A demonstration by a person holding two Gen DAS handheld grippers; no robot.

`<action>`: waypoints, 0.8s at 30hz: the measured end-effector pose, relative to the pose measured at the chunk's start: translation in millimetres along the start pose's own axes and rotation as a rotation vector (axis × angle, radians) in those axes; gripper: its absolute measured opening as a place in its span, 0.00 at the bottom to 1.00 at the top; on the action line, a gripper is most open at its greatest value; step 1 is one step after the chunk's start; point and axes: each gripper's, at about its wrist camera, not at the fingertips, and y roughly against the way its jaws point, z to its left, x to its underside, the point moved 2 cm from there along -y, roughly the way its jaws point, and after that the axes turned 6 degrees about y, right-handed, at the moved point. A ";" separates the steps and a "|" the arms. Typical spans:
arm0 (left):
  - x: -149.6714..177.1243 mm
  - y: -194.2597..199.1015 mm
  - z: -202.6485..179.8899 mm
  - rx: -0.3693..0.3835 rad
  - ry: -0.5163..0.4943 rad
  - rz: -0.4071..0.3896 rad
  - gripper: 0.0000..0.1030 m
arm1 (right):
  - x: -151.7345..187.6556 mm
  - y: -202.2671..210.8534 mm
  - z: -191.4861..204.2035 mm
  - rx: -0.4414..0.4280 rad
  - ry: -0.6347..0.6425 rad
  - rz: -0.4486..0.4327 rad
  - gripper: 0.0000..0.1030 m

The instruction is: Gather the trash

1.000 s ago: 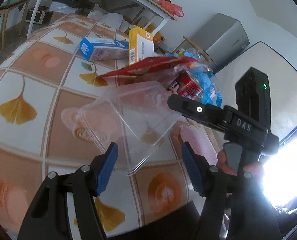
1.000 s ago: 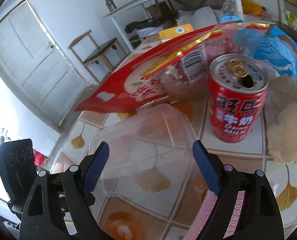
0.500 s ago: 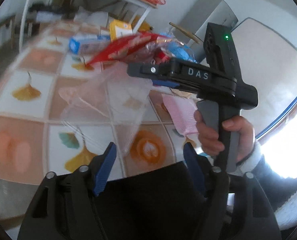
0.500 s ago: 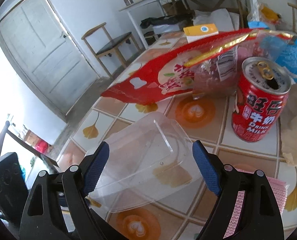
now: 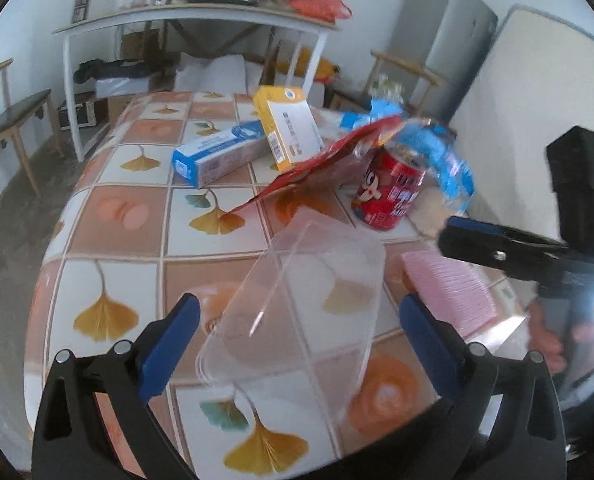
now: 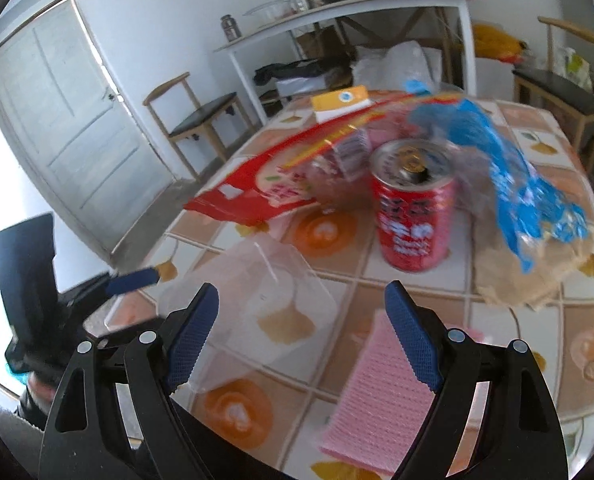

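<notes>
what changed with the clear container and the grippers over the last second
The left gripper has just been opening and now stands wide, its pads clear of the clear plastic container lying tilted between them. The right gripper drew back toward the pink cloth, open as before. The red can and wrappers stayed put.

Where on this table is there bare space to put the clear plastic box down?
Bare tiles lie along the table's left side, left of the blue carton and the clear plastic box. The far end behind the yellow box also looks free. It is crowded around the red can, red wrapper, blue wrapper and pink cloth.
</notes>
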 end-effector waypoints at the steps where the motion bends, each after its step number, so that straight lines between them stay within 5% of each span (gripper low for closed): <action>1: -0.9 -7.2 -1.5 -0.012 -0.028 0.028 0.95 | 2.4 0.4 -2.3 0.005 -0.007 0.004 0.78; 5: 3.2 -26.7 -13.0 -0.069 -0.120 0.101 0.95 | 11.2 0.7 -11.4 0.014 -0.029 0.024 0.78; 8: 4.9 -34.9 -19.7 -0.046 -0.132 0.122 0.95 | 15.2 -2.7 -12.7 0.020 -0.038 0.038 0.78; 11: 7.5 -40.6 -23.4 -0.068 -0.135 0.128 0.87 | 18.5 -3.1 -13.4 0.022 -0.039 0.046 0.78; 24: 19.8 -30.7 -27.3 -0.150 -0.038 0.103 0.85 | 30.8 14.6 -13.9 0.112 -0.007 0.036 0.82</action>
